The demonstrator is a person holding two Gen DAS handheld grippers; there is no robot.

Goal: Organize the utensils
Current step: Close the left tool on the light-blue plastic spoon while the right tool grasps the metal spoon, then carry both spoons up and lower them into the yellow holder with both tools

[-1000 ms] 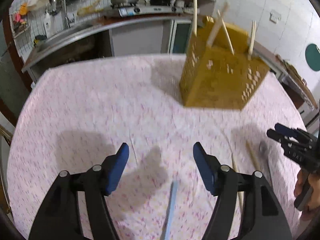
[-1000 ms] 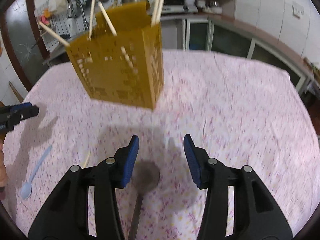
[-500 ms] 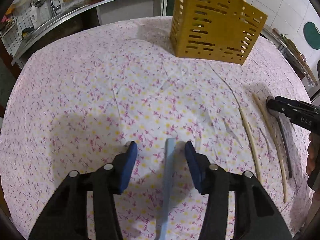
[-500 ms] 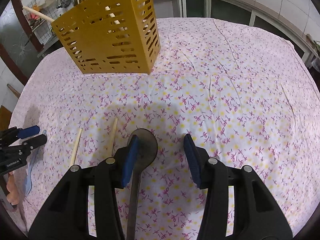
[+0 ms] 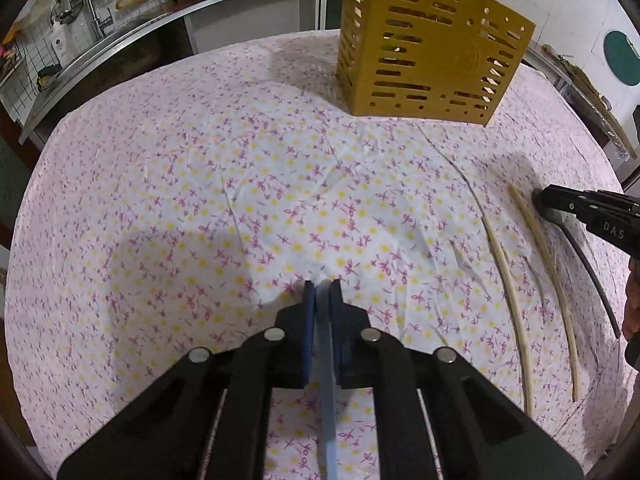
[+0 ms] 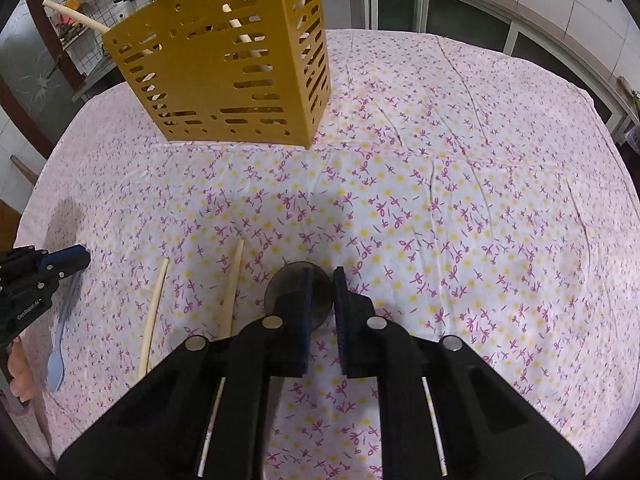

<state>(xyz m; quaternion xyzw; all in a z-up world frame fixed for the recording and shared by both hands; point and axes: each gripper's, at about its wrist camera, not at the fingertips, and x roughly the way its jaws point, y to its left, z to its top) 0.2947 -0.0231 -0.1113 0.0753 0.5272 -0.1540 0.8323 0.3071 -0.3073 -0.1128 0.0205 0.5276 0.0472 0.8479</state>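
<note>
Left gripper (image 5: 322, 292): jaws pressed on the handle of the blue spoon (image 5: 326, 380), low over the near edge of the table (image 5: 180, 184).
Blue spoon: the handle runs back between the fingers; in the right view its bowl end (image 6: 55, 372) lies on the cloth at the table's left edge, beside the left gripper (image 6: 86, 257).
Right gripper (image 6: 321, 280): jaws narrow, only a small gap, standing at the two sides of the dark ladle (image 6: 298, 292); I cannot tell if the pads touch it.
Dark ladle: the round bowl lies on the cloth; the handle is hidden under the gripper. In the left view the curved black handle (image 5: 588, 272) shows near the table's right edge.
Chopsticks (image 5: 506, 276): two pale sticks side by side on the cloth, just beside the ladle.
Holder (image 5: 424, 52): yellow, slotted, upright at the far side of the table, with pale sticks inside; its top is cut off.
Writing: "DAS" on the right gripper (image 5: 544, 202) in the left view; "GenRobot.AI" on the left gripper's side in the right view.
Hard to see: kitchen counter (image 5: 120, 36) and sink behind, distorted at the edge.
</note>
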